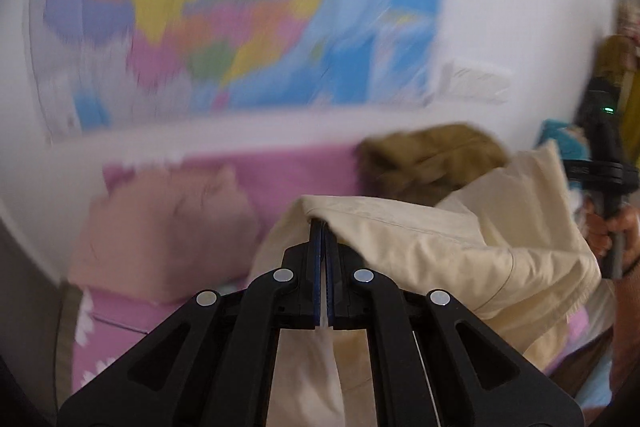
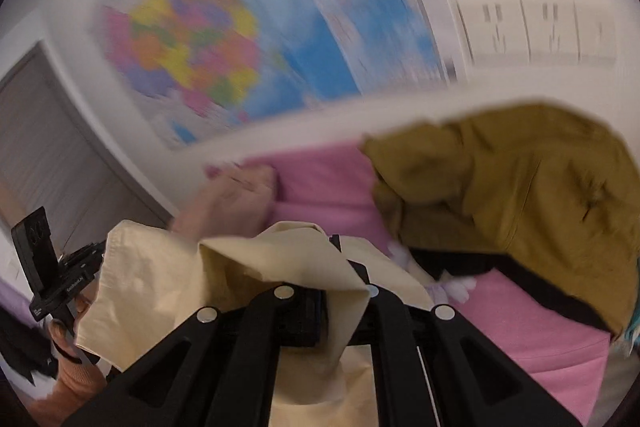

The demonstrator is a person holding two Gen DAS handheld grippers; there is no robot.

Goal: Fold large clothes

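A cream garment (image 1: 460, 247) hangs between both grippers above a pink bed sheet (image 1: 304, 175). In the left wrist view my left gripper (image 1: 321, 223) is shut, with a hem of the cream cloth pinched at its tips. In the right wrist view the same cream garment (image 2: 260, 267) drapes over my right gripper (image 2: 334, 241) and hides most of its fingers. Only a black tip shows, and the jaws appear shut on the cloth. The other gripper's body shows at each view's edge, held by a hand (image 1: 616, 231).
An olive-brown garment (image 2: 520, 203) lies crumpled on the pink sheet (image 2: 328, 183) at the right. A folded peach garment (image 1: 168, 235) sits at the left by the wall. A coloured map (image 1: 240, 7) hangs on the white wall behind. Wall sockets (image 2: 536, 27) are at the far right.
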